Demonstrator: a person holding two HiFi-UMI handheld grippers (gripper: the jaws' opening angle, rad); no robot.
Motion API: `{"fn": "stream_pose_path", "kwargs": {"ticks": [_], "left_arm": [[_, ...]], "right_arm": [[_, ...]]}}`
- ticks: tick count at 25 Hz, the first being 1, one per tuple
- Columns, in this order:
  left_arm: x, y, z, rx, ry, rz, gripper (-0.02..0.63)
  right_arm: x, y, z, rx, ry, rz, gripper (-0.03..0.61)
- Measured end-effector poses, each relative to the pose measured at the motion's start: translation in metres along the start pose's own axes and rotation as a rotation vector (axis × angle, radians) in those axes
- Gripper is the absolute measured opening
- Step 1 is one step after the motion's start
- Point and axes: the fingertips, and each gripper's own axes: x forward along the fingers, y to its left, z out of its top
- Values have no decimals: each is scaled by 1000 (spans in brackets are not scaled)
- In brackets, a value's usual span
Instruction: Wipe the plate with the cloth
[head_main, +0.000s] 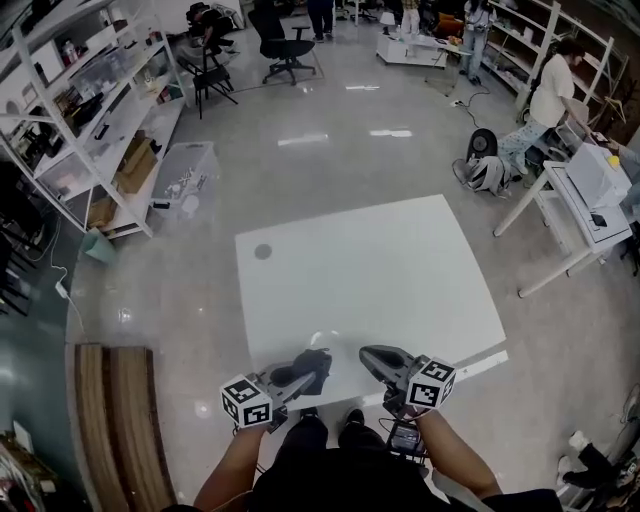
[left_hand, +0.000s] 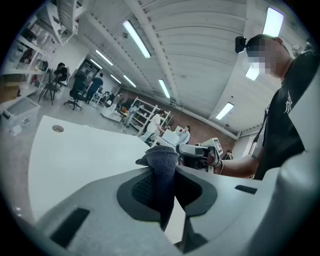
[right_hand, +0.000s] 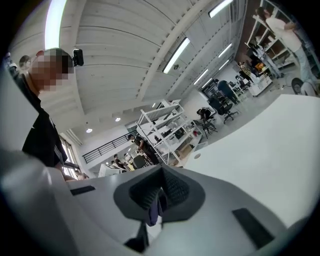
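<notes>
A dark grey cloth (head_main: 312, 363) is bunched between the jaws of my left gripper (head_main: 318, 360), which is shut on it just over the near edge of the white table (head_main: 400, 270). In the left gripper view the cloth (left_hand: 161, 162) stands up between the pads of the left gripper (left_hand: 163, 175). My right gripper (head_main: 368, 354) hovers beside it at the same edge, jaws shut, holding nothing that I can make out. In its own view the right gripper (right_hand: 160, 192) shows only a thin bluish sliver in the slit. No plate is in view.
A small grey round cap (head_main: 262, 251) sits at the table's far left corner. Metal shelves (head_main: 90, 120) line the left wall, and a wooden bench (head_main: 110, 420) lies near left. Another white table (head_main: 590, 200) and a person (head_main: 550, 90) are at the right.
</notes>
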Motion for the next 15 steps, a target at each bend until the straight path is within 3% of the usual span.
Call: {"fn": "stream_pose_path", "kwargs": {"ticks": [9,15], "left_arm": [[-7,2,-7,-18,-16,45,54],[-9,2,-9,-40,-81,72,54]], "right_arm": [[-1,-7,-3,-5,-1,-19,3],[-4,-8,-8,-34,22,-11,3]]}}
